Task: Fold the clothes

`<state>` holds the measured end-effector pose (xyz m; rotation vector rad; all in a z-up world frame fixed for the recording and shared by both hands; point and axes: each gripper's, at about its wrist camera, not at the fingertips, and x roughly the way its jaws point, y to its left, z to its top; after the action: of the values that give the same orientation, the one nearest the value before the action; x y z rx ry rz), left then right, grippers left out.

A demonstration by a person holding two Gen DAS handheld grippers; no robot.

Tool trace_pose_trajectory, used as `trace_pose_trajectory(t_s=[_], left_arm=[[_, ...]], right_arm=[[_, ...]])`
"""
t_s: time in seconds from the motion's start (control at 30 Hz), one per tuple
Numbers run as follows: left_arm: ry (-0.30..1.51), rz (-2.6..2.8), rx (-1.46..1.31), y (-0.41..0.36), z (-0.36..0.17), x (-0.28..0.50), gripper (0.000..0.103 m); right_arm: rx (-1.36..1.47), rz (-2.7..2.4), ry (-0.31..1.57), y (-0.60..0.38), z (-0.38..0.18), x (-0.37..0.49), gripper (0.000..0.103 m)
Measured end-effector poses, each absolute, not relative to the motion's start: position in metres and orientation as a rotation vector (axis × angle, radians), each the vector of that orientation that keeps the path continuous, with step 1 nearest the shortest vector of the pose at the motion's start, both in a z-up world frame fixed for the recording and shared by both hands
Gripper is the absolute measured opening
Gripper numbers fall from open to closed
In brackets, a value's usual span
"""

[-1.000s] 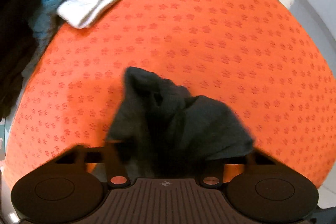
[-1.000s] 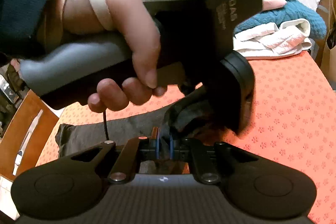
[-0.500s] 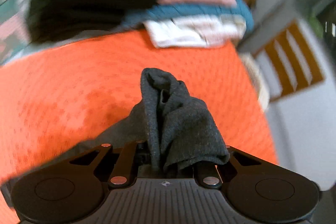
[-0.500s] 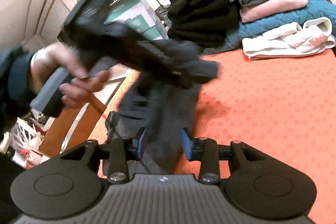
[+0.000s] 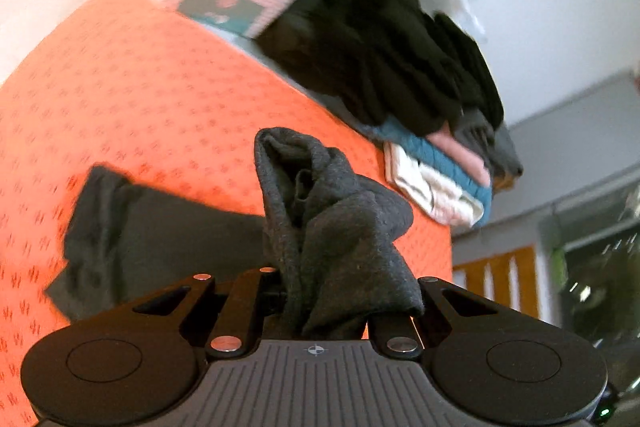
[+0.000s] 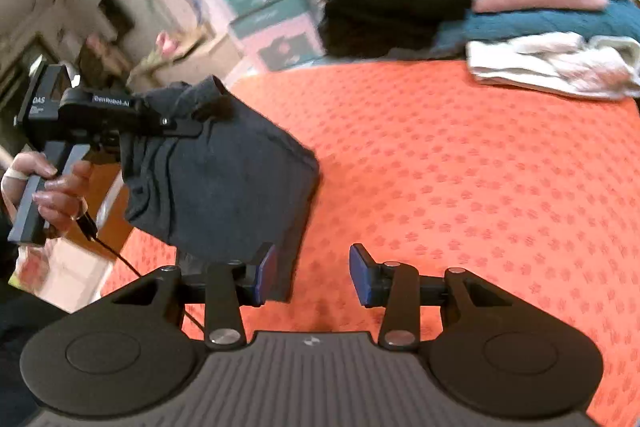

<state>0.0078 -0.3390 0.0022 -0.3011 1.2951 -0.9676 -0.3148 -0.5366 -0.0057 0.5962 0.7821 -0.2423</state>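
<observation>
A dark grey garment [image 5: 328,227] is bunched between the fingers of my left gripper [image 5: 332,301], which is shut on it; the rest of the cloth [image 5: 152,227] trails onto the orange patterned bedspread [image 5: 140,99]. In the right wrist view the left gripper [image 6: 168,123] holds the garment [image 6: 224,183] up at the left, above the bedspread's [image 6: 460,167] edge. My right gripper [image 6: 312,275] is open and empty, its left blue pad [image 6: 266,273] right beside the hanging cloth.
A stack of folded clothes [image 6: 540,27], black, grey, pink, teal and white, lies at the far side of the bed and also shows in the left wrist view [image 5: 432,147]. Patterned storage boxes [image 6: 264,11] stand behind the bed. A wooden piece [image 5: 496,275] is off the bed's edge.
My right gripper has opened and let go of the garment. My left gripper has swung away to the left with the cloth, lifting it so it hangs spread out.
</observation>
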Motion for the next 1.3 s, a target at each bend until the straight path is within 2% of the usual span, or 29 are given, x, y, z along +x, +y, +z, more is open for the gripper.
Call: trace_pose_trajectory(t_s=[0.27, 0.4, 0.43, 0.5, 0.53, 0.57, 0.63, 0.73, 0.87, 0.97, 1.3], left_arm=[[1.359, -0.863, -0.476, -0.289, -0.062, 0.036, 0.02], [1.406, -0.808, -0.5, -0.273, -0.084, 0.048, 0.028], [1.41, -0.816, -0.498, -0.269, -0.085, 0.048, 0.033], [1.394, -0.838, -0.472, -0.264, -0.081, 0.048, 0.05], [1.378, -0.846, -0.453, -0.261, -0.077, 0.047, 0.062], [1.362, -0.853, -0.436, -0.26, -0.073, 0.046, 0.066], [1.336, -0.872, -0.409, -0.257, -0.067, 0.047, 0.068], [1.302, -0.876, -0.355, -0.254, -0.063, 0.048, 0.068], [1.261, -0.849, -0.246, -0.25, -0.071, 0.053, 0.072], [1.259, -0.856, -0.206, -0.25, -0.083, 0.057, 0.075], [1.265, -0.89, -0.177, -0.261, -0.101, 0.065, 0.077]], right_arm=[[0.513, -0.159, 0.885, -0.52, -0.004, -0.259, 0.046], [0.489, -0.141, 0.913, -0.516, -0.008, -0.23, 0.046], [0.486, -0.139, 0.917, -0.516, -0.009, -0.223, 0.046], [0.485, -0.147, 0.922, -0.519, -0.013, -0.209, 0.049], [0.49, -0.155, 0.925, -0.522, -0.016, -0.202, 0.05], [0.496, -0.16, 0.928, -0.524, -0.02, -0.195, 0.05], [0.518, -0.164, 0.931, -0.529, -0.027, -0.183, 0.053], [0.556, -0.167, 0.932, -0.536, -0.037, -0.169, 0.068], [0.602, -0.164, 0.954, -0.543, -0.058, -0.155, 0.07], [0.651, -0.155, 0.963, -0.546, -0.075, -0.148, 0.078], [0.794, -0.167, 0.959, -0.548, -0.112, -0.142, 0.076]])
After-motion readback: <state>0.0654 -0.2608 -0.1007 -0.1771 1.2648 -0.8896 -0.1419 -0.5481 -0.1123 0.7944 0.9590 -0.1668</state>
